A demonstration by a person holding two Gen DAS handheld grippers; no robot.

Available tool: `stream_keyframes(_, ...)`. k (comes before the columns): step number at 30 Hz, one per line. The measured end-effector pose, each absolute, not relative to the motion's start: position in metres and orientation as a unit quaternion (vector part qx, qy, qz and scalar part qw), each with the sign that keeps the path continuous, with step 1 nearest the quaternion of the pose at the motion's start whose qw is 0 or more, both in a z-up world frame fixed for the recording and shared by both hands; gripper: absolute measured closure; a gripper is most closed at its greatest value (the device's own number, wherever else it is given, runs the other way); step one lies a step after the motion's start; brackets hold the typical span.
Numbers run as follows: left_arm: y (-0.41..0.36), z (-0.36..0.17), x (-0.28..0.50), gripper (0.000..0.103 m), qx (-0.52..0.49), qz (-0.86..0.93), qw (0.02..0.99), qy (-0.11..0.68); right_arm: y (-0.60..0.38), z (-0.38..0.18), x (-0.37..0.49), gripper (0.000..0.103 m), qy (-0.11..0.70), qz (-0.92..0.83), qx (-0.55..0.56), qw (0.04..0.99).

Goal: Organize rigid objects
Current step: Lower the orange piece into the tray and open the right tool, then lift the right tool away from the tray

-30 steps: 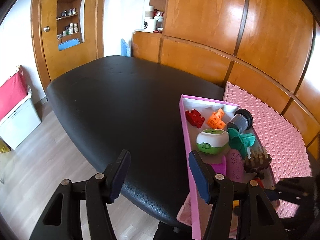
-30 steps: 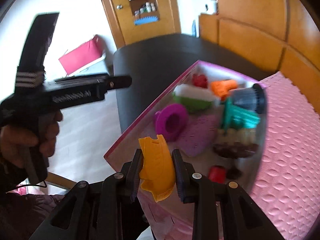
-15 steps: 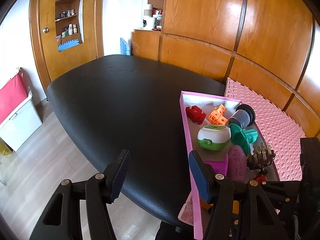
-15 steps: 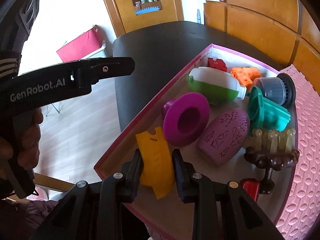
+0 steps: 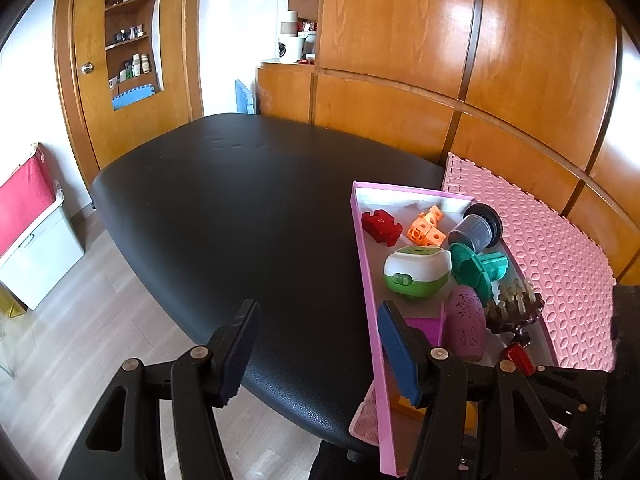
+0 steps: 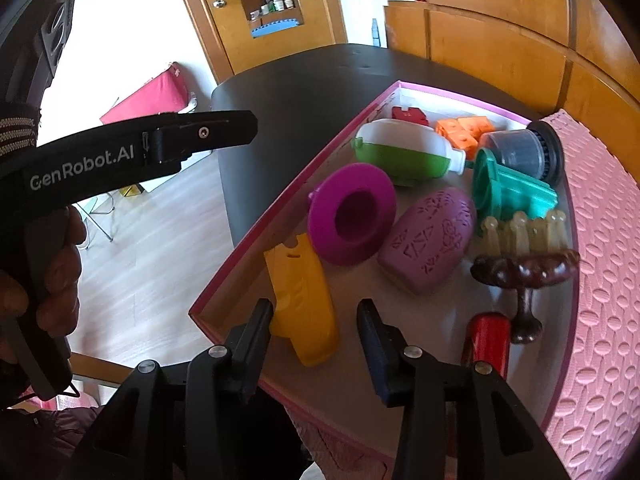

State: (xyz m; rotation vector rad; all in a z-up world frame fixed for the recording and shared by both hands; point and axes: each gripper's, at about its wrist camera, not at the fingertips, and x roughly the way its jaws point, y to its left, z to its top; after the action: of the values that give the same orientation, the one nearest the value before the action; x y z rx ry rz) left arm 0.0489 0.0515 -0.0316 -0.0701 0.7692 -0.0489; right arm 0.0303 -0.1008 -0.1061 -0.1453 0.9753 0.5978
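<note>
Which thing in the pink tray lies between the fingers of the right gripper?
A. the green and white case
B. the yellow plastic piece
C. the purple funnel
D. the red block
B: in the right wrist view the yellow plastic piece rests on the floor of the pink tray between the right gripper fingers, whose jaws have just been opening and stand apart from it.

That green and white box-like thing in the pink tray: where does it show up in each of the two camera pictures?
Left wrist view: the green and white box sits right of centre, mid-tray, just above the right fingertip.
Right wrist view: it lies upper middle, behind the purple funnel.
Shared landmark: the orange cubes just beyond it.
</note>
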Motion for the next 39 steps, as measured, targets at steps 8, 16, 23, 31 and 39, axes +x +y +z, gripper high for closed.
stream_keyframes(8,0.046,-0.031,0.047,0.042,-0.030,-0.025,0.926,0.375,-0.112,-0.092,0.017,0.059,0.436,0.267,-0.060,0.857)
stream_keyframes(16,0.040,-0.030,0.044,0.041,-0.022,-0.029,0.926,0.375,-0.111,-0.092,0.012,0.060,0.417,0.255,-0.078,0.869)
stream_keyframes(23,0.037,-0.027,0.041,0.038,-0.018,-0.029,0.928,0.370,-0.112,-0.092,0.013,0.062,0.421,0.264,-0.063,0.865)
stream_keyframes(31,0.026,-0.017,0.032,0.025,-0.010,-0.036,0.935,0.351,-0.138,-0.071,0.006,0.060,0.397,0.216,-0.016,0.892)
stream_keyframes(39,0.005,-0.012,0.013,0.002,-0.015,-0.051,0.939,0.341,-0.166,-0.050,-0.001,0.059,0.359,0.082,0.003,0.930)
